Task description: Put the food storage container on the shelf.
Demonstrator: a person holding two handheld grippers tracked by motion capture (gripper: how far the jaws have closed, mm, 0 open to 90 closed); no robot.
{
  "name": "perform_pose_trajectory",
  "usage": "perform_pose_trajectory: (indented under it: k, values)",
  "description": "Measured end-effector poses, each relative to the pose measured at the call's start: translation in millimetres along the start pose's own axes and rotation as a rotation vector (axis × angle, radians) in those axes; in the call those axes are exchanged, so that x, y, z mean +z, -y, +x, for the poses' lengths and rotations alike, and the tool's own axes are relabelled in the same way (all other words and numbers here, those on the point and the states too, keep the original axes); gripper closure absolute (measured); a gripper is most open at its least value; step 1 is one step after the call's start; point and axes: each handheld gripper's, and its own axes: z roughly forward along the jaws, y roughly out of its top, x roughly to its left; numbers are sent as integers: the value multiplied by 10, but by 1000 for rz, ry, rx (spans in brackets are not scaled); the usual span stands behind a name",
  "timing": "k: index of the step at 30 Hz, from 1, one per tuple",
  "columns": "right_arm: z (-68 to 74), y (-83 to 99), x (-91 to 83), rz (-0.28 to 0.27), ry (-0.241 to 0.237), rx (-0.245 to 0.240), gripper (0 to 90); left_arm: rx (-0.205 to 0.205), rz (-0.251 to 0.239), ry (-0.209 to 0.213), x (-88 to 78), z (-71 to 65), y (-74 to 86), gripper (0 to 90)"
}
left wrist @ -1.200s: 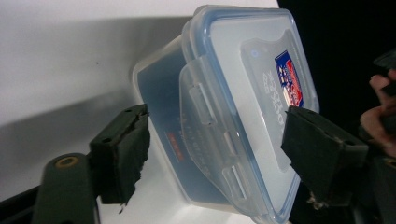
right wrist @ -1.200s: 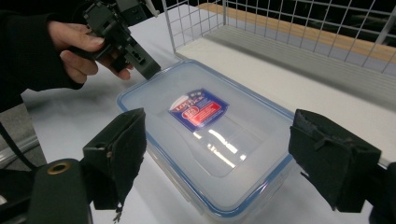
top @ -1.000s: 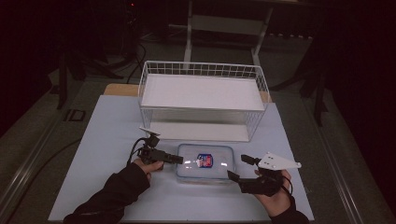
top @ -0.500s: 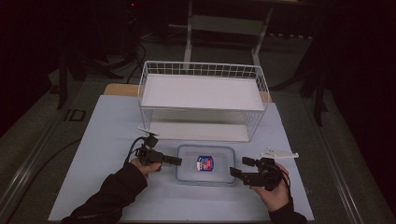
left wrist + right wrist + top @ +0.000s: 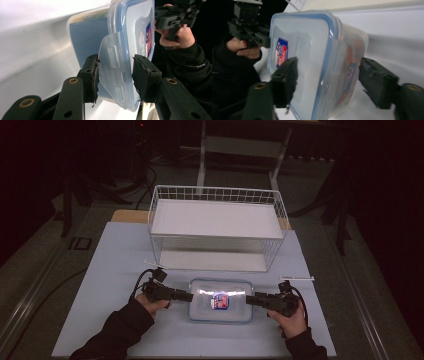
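A clear plastic container [image 5: 220, 300] with a blue-rimmed lid and a red and blue sticker lies on the white table, in front of the basket. My left gripper [image 5: 187, 296] is at its left end. In the left gripper view the jaws [image 5: 115, 75] have just been closing, and the pads [image 5: 91, 75] press on the lid's latch flap [image 5: 112, 62] and rim. My right gripper [image 5: 248, 299] is at the right end. Its jaws [image 5: 332, 80] have just been closing too and stand open astride that end of the container [image 5: 312, 57], one above the lid, one beside the wall.
A white wire basket [image 5: 217, 227] with a white shelf board stands behind the container, its front wall close to both grippers. The table's front edge [image 5: 200, 352] lies just behind the person's dark sleeves. Dark floor and stand legs surround the table.
The right hand has come down and to the left, and its jaws now straddle the container's right end. Its grey plate has turned edge-on. The left hand has stayed at the left end.
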Motion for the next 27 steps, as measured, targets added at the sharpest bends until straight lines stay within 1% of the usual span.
perform_pose_trajectory:
  k: [1,4,5,6,7,8,11,13,17,18,20,23,25,27]
  values:
    - [-7,6,3,9,0,8,346,2,0,-1,-2,-6,6,575]
    - [-27,27,13,39,-4,19,426,15,-1,-3,-6,-21,25,577]
    - [-33,36,21,48,-20,27,441,15,0,-2,-6,-26,30,578]
    - [-38,43,26,54,-30,32,479,14,-3,-1,-7,-27,36,579]
    - [-34,46,22,56,-39,35,491,13,-6,0,-8,-24,42,579]
    - [-25,44,18,63,-35,31,500,18,-4,1,-11,-27,45,580]
    - [-44,49,6,66,-50,48,518,24,-8,-9,-12,-57,61,581]
    - [-35,53,-3,67,-51,49,522,26,-11,-16,-15,-78,74,581]
    - [14,69,-21,62,-38,34,524,45,-17,-38,-17,-140,107,580]
    - [27,71,-27,57,-34,28,524,56,-17,-39,-16,-152,114,580]
    - [62,60,-53,44,-25,11,524,61,-28,-40,-21,-177,121,579]
    - [111,23,-94,26,-19,-9,524,82,-48,-45,-59,-235,89,579]
    - [121,-12,-107,15,-26,-13,524,93,-54,-52,-84,-258,53,580]
    - [137,-52,-111,9,-26,-22,524,96,-59,-55,-106,-271,18,579]
